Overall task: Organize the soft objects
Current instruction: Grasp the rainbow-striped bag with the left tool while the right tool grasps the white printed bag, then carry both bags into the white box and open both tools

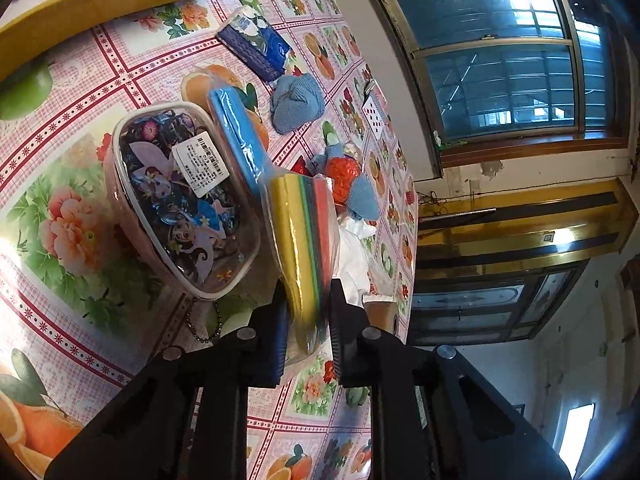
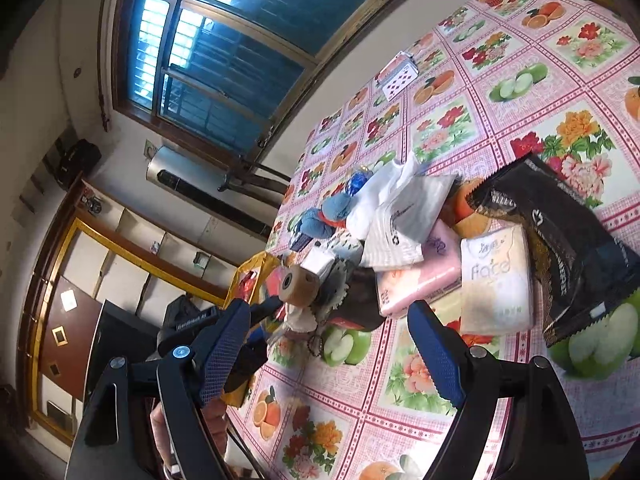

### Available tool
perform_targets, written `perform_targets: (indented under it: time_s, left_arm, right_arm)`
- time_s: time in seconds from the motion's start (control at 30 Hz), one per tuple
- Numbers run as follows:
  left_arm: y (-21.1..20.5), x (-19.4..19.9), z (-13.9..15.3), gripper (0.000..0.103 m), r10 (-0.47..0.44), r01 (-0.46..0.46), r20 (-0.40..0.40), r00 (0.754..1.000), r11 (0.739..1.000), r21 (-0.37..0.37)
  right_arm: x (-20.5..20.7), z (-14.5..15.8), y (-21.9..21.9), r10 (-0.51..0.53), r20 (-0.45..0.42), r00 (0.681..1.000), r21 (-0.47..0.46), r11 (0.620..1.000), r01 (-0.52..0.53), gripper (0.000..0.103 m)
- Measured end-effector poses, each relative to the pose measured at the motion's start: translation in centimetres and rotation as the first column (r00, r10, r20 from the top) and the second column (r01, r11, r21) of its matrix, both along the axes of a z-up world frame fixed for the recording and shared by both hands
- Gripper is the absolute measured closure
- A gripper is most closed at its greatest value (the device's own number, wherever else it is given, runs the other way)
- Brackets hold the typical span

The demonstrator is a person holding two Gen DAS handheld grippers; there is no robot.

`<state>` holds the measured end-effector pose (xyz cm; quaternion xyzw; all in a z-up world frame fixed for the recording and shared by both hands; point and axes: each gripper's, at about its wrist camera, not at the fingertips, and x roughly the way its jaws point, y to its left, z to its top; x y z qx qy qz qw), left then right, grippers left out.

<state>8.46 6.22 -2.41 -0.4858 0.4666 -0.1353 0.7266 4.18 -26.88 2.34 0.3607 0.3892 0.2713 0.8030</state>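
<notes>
On the left, a cartoon pouch (image 1: 182, 200) and a blue pack (image 1: 240, 136) lie together on the worktop (image 1: 80, 80), and the left tool (image 1: 308, 300) is clamped on a rainbow cloth pack (image 1: 306, 240) just beside them. Rightward, the right tool (image 2: 332, 356) gapes wide and empty before a loose heap: white bag (image 2: 396, 208), pink pack (image 2: 420, 272), tissues (image 2: 496, 276), black packet (image 2: 568, 248). I judge sorting barely begun, most items still scattered.

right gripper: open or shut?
Open. In the right wrist view the right gripper has its two blue-padded fingers spread wide apart, with only tablecloth showing between them.
</notes>
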Motion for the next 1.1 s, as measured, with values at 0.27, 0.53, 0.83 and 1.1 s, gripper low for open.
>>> perform_targets:
  time_s: [0.27, 0.53, 0.83, 1.1]
  left_arm:
    - [-0.7, 0.1, 1.0, 0.089, -0.031, 0.031, 0.025, 0.999, 0.999, 0.019]
    - [0.5, 0.1, 0.9, 0.09, -0.025, 0.024, 0.023, 0.999, 0.999, 0.04]
    - [0.7, -0.1, 1.0, 0.089, -0.045, 0.044, 0.024, 0.999, 0.998, 0.034]
    - [1.2, -0.6, 0.9, 0.089, -0.055, 0.055, 0.025, 0.998, 0.998, 0.023]
  right_arm:
    - [3.9, 1.0, 1.4, -0.027, -0.01, 1.0, -0.276, 0.961, 0.023, 0.019]
    - [8.5, -0.4, 4.2, -0.015, -0.064, 0.998, -0.378, 0.926, -0.01, 0.043]
    - [9.6, -1.6, 4.2, 0.026, -0.111, 0.993, -0.296, 0.953, -0.059, 0.085]
    - [7.9, -1.7, 0.8, -0.016, -0.114, 0.993, -0.114, 0.993, 0.003, 0.085]
